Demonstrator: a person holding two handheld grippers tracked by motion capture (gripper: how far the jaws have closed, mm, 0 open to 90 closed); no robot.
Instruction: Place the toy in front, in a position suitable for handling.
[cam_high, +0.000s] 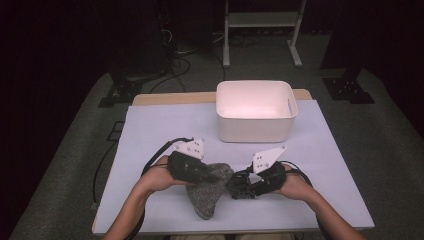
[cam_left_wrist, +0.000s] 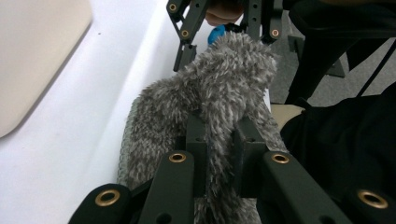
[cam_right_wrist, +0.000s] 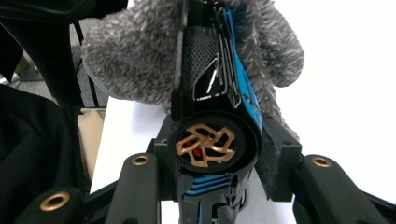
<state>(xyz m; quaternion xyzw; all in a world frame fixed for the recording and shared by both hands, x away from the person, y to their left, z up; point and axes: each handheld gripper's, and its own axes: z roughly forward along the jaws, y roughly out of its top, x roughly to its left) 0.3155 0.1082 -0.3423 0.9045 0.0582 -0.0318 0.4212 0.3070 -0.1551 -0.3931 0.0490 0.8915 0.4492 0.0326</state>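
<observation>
Near the front edge of the table (cam_high: 150, 125), a little left of centre: a grey fuzzy sock (cam_high: 207, 192), lying partly on the pale sheet and partly lifted. Left gripper (cam_high: 212, 175) clamped tight on a fold of it, pads sunk into the pile, as seen well in the left gripper view (cam_left_wrist: 219, 154). Right gripper (cam_high: 237, 187) closed on a small toy car (cam_right_wrist: 212, 140), black with blue stripes and a copper-coloured wheel, nose pushed up against the sock's mouth (cam_right_wrist: 140, 51).

Sock: probably very light, soft and limp, no stiffness at all; likely to sag and fold wherever unsupported. Long shaggy fibres, so not slippery, good friction for the pads, but thick pile can compress and let a thin pinch creep. Best hold judged to be at the cuff edge, one layer only, so that the opening stays wide. Not fragile.

Car: hard glossy plastic, smooth and rather slippery on the body, rubbery at the wheel. Light as well, rigid, a little delicate at thin parts. Grip across the flat sides at the wheels looks safest; too much squeeze not needed.

Far side, right of centre: a white plastic bin (cam_high: 256, 112), smooth stiff walls, rounded corners, well apart from both hands.
</observation>
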